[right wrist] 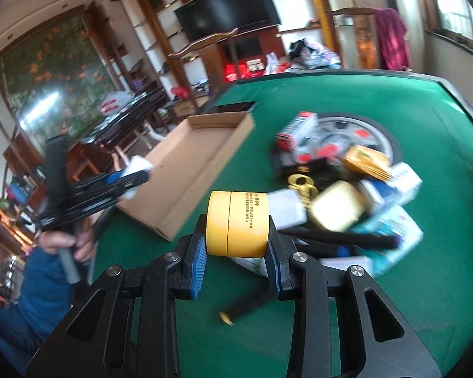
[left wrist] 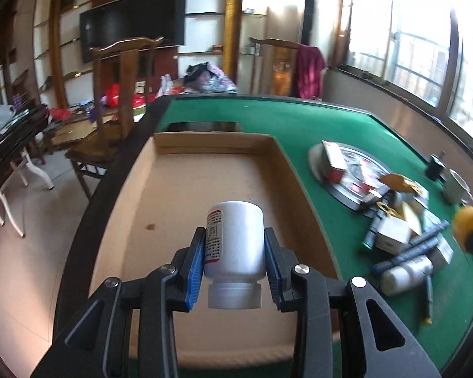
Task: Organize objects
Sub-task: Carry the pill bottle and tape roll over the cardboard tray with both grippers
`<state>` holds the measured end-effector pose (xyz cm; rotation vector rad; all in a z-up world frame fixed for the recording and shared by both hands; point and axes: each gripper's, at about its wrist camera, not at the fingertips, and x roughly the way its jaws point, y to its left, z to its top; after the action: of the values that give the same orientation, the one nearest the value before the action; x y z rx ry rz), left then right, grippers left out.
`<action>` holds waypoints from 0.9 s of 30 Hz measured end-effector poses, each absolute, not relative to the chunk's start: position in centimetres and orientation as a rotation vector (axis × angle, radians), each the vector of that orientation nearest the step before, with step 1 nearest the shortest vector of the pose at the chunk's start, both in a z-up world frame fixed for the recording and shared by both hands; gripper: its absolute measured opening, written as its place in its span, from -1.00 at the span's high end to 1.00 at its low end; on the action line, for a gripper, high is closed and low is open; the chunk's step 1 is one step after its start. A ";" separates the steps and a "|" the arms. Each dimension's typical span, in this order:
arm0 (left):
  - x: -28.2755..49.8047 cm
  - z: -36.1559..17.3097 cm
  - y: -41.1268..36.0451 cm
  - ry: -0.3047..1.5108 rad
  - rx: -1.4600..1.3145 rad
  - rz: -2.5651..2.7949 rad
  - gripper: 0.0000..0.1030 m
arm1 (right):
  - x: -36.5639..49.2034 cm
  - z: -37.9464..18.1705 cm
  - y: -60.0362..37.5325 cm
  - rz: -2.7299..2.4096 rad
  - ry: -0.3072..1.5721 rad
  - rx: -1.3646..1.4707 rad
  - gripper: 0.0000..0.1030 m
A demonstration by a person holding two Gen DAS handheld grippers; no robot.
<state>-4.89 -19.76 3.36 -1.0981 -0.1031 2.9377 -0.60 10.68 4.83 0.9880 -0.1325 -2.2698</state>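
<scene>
There are two grippers: the left gripper (left wrist: 234,253) and the right gripper (right wrist: 236,245). There is one white bottle (left wrist: 235,242) and one yellow jar (right wrist: 236,223). There is one cardboard box (left wrist: 189,182) on one green table (left wrist: 315,119). There is one round silver plate (left wrist: 340,170) and one white mug (left wrist: 455,186). The pile (right wrist: 347,195) of small boxes and tubes is too blurry to count. Two wooden chairs, one (left wrist: 116,100) and another (left wrist: 283,63), and one black TV (left wrist: 132,25) are behind.

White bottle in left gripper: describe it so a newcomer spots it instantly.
On the green table lies an open cardboard box. Above it the left gripper clamps the white bottle, cap toward the camera: red-printed label, unlike the yellow jar.
</scene>
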 end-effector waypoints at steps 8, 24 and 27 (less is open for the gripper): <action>-7.9 0.5 -19.7 -0.027 -1.243 2.929 0.33 | -0.3 4.1 6.6 -2.205 -0.090 1.012 0.38; 0.3 1.0 -16.3 -0.039 -1.290 2.772 0.32 | 0.2 3.8 5.7 -2.166 -0.063 1.036 0.38; -0.1 3.1 -17.2 -0.093 -1.260 2.774 0.32 | -0.2 4.3 5.0 -2.157 -0.055 1.045 0.38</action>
<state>-0.10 -17.18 3.12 -1.2604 -0.0928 2.7738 -0.17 5.04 4.30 1.0451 -0.0550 -2.1570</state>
